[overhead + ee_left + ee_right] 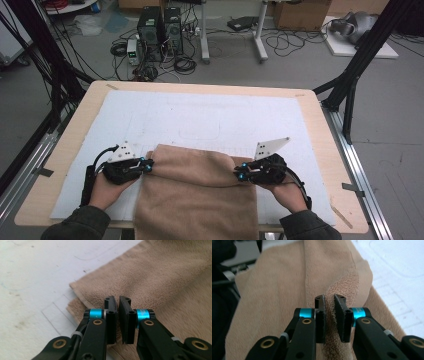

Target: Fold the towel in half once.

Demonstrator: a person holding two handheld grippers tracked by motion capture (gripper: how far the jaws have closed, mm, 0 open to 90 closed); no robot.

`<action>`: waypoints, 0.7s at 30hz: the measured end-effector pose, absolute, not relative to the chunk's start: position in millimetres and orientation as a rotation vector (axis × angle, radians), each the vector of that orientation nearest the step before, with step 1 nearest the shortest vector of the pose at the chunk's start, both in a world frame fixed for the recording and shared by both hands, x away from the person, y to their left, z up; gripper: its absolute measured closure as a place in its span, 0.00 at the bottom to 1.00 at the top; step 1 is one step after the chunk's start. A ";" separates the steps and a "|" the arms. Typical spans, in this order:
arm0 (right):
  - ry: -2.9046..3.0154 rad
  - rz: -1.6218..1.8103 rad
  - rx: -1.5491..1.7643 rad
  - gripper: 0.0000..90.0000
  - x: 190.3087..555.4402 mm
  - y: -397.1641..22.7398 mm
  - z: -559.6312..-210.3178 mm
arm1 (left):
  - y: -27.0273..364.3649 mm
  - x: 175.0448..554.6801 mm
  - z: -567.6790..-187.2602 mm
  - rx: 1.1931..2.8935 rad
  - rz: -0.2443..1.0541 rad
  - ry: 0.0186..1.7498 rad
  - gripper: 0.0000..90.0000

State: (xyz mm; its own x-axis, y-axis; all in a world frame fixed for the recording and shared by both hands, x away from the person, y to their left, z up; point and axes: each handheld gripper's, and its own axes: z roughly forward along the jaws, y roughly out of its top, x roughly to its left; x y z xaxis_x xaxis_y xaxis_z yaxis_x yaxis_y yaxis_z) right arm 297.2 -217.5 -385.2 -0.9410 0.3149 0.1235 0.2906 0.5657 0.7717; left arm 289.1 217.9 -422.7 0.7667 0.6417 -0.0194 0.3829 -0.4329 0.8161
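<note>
Towel (pixel 197 192): tan terry cloth, near middle of the table, folded over with its far edge on the white mat and its near part hanging over the table's front edge.
Towel, left far corner (pixel 75 287): two layers show, the upper set slightly back from the lower.
Left gripper (pixel 149 164): at the towel's left edge; jaws nearly together with a thin gap, towel under them; whether cloth is pinched between them I cannot tell.
Right gripper (pixel 239 174): at the towel's right edge; jaws clamped on a raised pinch of towel, with pile showing in the gap.
White mat (pixel 200 115): covers most of the table top, bare beyond the towel.
Table (pixel 320 125): light wood rim, black frame legs at either side.
Risk, uneven grip: if the left holds nothing, a lift would likely drag one side only and skew the fold.
Risk, layers: a shallow pinch may take the top layer alone and open the fold.
Risk, overhang: the hanging weight could pull the towel off the front edge if both let go.
</note>
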 end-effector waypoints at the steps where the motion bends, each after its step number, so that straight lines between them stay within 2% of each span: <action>1: 2.776 1.325 0.542 0.88 297.0 -217.4 -387.2 | 217.2 289.9 -423.1 2.074 0.347 0.766 0.88; 3: 2.819 1.316 0.542 0.84 300.4 -217.4 -393.2 | 214.7 294.4 -421.2 2.058 0.341 0.788 0.74; 5: 2.804 1.310 0.601 0.75 307.8 -218.9 -397.6 | 211.1 301.9 -416.6 2.024 0.371 0.816 0.64; 8: 2.741 1.313 0.722 0.69 322.2 -221.7 -402.0 | 199.9 316.6 -411.8 2.035 0.387 0.816 0.63; 12: 2.753 1.233 0.794 0.61 336.3 -211.7 -415.9 | 189.6 336.0 -426.0 2.105 0.300 0.880 0.61; 14: 2.783 1.179 0.786 0.63 337.6 -204.2 -422.7 | 188.3 338.4 -434.9 2.156 0.287 0.887 0.69; 15: 2.785 1.175 0.767 0.71 336.3 -201.4 -425.8 | 189.3 336.5 -435.4 2.142 0.307 0.876 0.72; 17: 2.790 1.193 0.716 0.80 332.8 -199.3 -429.5 | 192.4 330.5 -431.8 2.110 0.353 0.850 0.91; 21: 2.739 1.257 0.713 0.85 329.8 -206.9 -417.7 | 198.3 322.4 -422.0 2.073 0.365 0.833 0.97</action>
